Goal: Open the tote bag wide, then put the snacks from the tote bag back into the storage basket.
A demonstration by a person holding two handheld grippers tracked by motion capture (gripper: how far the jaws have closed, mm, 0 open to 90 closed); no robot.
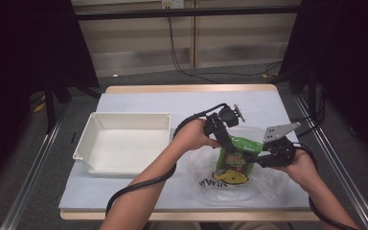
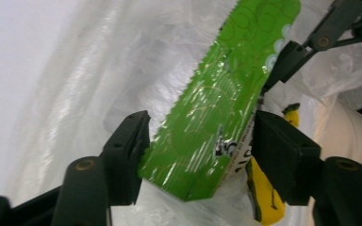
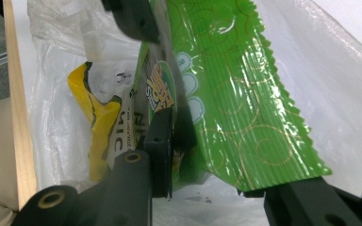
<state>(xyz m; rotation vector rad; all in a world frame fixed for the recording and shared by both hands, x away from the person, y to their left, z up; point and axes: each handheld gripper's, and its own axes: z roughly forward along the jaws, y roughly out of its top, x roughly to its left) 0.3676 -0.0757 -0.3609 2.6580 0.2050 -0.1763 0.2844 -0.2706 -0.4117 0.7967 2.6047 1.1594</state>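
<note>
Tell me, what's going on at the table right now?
Right gripper clamped on green snack packet. Left gripper open around its top edge. Packet half inside clear plastic bag. Nothing in the way.

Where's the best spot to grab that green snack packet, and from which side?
Probably the flat crimped seal at the end of the green snack packet, pinched across its two faces from the open edge. That strip is thin, stiff and ridged, so pads bite without squashing the contents. The right gripper straddles that end.

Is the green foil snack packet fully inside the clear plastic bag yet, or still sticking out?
Still sticking out: the green foil snack packet stands with its serrated top above the clear plastic bag, between both grippers.
</note>
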